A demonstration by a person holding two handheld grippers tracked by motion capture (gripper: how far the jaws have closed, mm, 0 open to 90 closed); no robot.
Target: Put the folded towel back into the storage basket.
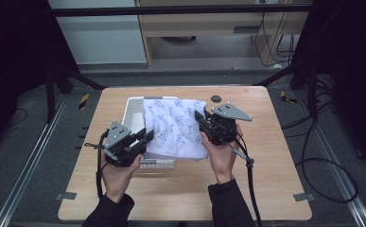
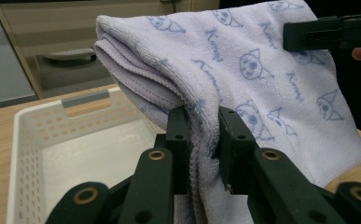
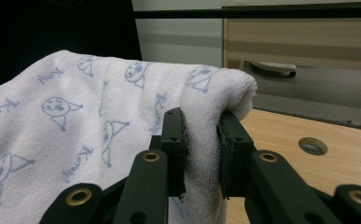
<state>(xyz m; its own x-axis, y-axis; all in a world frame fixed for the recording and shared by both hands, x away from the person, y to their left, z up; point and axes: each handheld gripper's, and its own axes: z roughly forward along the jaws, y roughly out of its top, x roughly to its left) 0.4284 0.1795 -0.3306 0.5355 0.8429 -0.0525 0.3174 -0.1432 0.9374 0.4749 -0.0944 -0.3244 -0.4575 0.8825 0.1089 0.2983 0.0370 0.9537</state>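
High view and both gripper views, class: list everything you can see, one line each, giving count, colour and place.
towel: one, white with pale blue cat prints, folded, held up over the basket by both grippers.
basket: one, white, perforated walls, on the table's middle, partly under the towel.
table: one, light wood, with a round dark grommet near its far edge.
cabinet: one, beige, behind the table.
left gripper: one, black, shut on the towel's left edge.
right gripper: one, black, shut on the towel's right edge.
hands: two, in dark sleeves, holding the grippers.

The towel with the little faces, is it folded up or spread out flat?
Folded. The towel shows stacked layers at its edge, and both grippers hold it above the white basket.
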